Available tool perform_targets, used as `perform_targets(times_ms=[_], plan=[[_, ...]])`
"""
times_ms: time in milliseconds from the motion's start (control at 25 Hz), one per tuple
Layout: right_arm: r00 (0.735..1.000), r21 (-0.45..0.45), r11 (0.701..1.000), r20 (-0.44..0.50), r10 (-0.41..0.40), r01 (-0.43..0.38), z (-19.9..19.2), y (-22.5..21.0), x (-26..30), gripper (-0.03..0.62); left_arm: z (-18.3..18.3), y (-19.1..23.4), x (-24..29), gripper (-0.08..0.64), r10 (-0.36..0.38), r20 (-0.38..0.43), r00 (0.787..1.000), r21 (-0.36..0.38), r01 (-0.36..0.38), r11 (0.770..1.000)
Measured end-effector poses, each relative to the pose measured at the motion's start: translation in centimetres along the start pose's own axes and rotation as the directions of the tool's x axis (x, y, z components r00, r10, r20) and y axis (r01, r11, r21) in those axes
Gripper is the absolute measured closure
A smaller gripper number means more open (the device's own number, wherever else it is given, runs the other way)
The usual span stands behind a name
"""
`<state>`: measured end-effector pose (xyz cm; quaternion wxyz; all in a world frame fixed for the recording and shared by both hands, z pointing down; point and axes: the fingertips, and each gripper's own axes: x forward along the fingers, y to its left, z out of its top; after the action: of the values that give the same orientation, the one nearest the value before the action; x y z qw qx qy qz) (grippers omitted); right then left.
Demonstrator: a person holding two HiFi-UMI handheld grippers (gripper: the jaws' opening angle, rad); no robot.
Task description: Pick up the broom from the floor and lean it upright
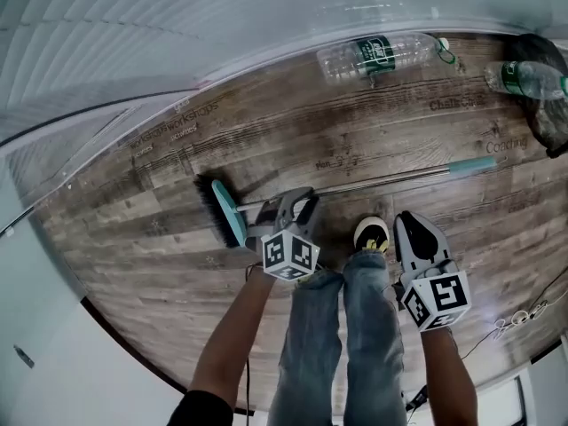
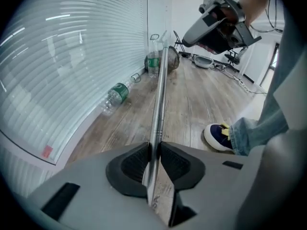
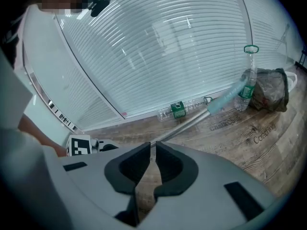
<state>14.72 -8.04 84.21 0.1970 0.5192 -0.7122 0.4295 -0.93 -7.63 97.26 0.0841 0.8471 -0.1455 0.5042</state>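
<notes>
The broom lies along the wooden floor, with its teal and black brush head (image 1: 220,209) at the left. Its metal handle (image 1: 390,178) runs right to a teal grip (image 1: 470,165). My left gripper (image 1: 298,204) is shut on the handle just right of the brush head. In the left gripper view both pads (image 2: 134,164) press the metal handle (image 2: 159,95). My right gripper (image 1: 414,224) hangs shut and empty beside the person's shoe, nearer me than the handle. In the right gripper view its jaws (image 3: 153,150) meet with nothing between them, and the handle (image 3: 189,122) lies beyond.
A glass wall with blinds (image 1: 133,34) borders the floor's far side. A plastic bottle (image 1: 377,56) lies along it; another bottle (image 1: 525,78) and a dark bag (image 1: 548,105) sit at the far right. The person's shoe (image 1: 371,233) and legs stand between the grippers. Cables (image 1: 524,313) trail at the right.
</notes>
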Motion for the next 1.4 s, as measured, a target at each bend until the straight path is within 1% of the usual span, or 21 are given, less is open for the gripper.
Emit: perform_targets(times_ms=[80, 120, 200, 280, 360, 440, 560, 640, 760, 880, 1000, 1080, 1120, 1240, 1320, 1400], plan=[[1.000, 0.059, 0.998, 0.030, -0.003, 0.001, 1.5, 0.6, -0.8, 0.562, 0.8, 0.5, -2.2, 0.466, 0.018, 0.033, 0.999, -0.010, -0.017, 1.000], [0.999, 0.088, 0.996, 0.045, 0.000, -0.004, 2.4, 0.8, -1.1, 0.537, 1.1, 0.8, -3.2, 0.466, 0.028, 0.045, 0.999, -0.023, -0.027, 0.999], [0.997, 0.139, 0.990, 0.081, 0.017, -0.028, 4.3, 1.4, -1.3, 0.410, 1.7, 1.3, -5.2, 0.468, 0.050, 0.068, 0.996, -0.053, -0.046, 0.997], [0.989, 0.172, 0.983, 0.140, 0.042, -0.066, 6.7, 2.2, -1.3, 0.405, 2.2, 1.9, -6.8, 0.468, 0.074, 0.091, 0.993, -0.077, -0.067, 0.995], [0.975, 0.173, 0.978, 0.209, 0.079, -0.116, 9.5, 3.8, -1.3, 0.405, 2.5, 2.6, -8.4, 0.469, 0.101, 0.107, 0.989, -0.100, -0.090, 0.991], [0.958, 0.138, 0.977, 0.260, 0.121, -0.161, 12.0, 6.0, -1.5, 0.407, 2.6, 2.8, -10.0, 0.469, 0.124, 0.119, 0.985, -0.130, -0.109, 0.986], [0.937, 0.060, 0.979, 0.306, 0.167, -0.194, 15.3, 9.0, -1.6, 0.408, 3.1, 3.2, -11.8, 0.471, 0.155, 0.138, 0.978, -0.163, -0.132, 0.978], [0.923, 0.009, 0.976, 0.326, 0.205, -0.220, 17.3, 11.2, -1.5, 0.466, 3.5, 4.0, -13.0, 0.471, 0.185, 0.143, 0.972, -0.209, -0.153, 0.966], [0.896, -0.063, 0.958, 0.342, 0.283, -0.278, 20.0, 14.9, -1.9, 0.483, 4.2, 5.4, -15.0, 0.471, 0.250, 0.148, 0.957, -0.314, -0.195, 0.929], [0.868, -0.149, 0.934, 0.344, 0.358, -0.326, 22.7, 18.9, -2.6, 0.489, 4.5, 6.9, -17.1, 0.471, 0.319, 0.159, 0.934, -0.384, -0.239, 0.892], [0.837, -0.262, 0.892, 0.324, 0.441, -0.369, 25.3, 23.2, -3.4, 0.492, 5.1, 8.6, -19.7, 0.471, 0.381, 0.175, 0.908, -0.455, -0.269, 0.849], [0.811, -0.348, 0.847, 0.292, 0.506, -0.403, 27.0, 26.3, -3.8, 0.495, 5.5, 10.2, -21.2, 0.471, 0.426, 0.181, 0.886, -0.504, -0.289, 0.814], [0.798, -0.396, 0.816, 0.268, 0.540, -0.420, 27.6, 27.9, -3.9, 0.495, 5.6, 10.9, -21.8, 0.471, 0.445, 0.181, 0.877, -0.529, -0.295, 0.795], [0.760, -0.527, 0.711, 0.171, 0.626, -0.467, 28.7, 32.3, -3.9, 0.497, 5.9, 12.4, -23.2, 0.471, 0.488, 0.179, 0.854, -0.617, -0.289, 0.732], [0.741, -0.580, 0.647, 0.107, 0.663, -0.495, 29.4, 34.8, -3.6, 0.499, 6.2, 13.5, -24.0, 0.471, 0.520, 0.183, 0.834, -0.671, -0.280, 0.686], [0.722, -0.607, 0.594, 0.047, 0.690, -0.528, 29.5, 37.0, -3.2, 0.499, 6.3, 14.4, -24.9, 0.471, 0.549, 0.186, 0.815, -0.720, -0.268, 0.641]])
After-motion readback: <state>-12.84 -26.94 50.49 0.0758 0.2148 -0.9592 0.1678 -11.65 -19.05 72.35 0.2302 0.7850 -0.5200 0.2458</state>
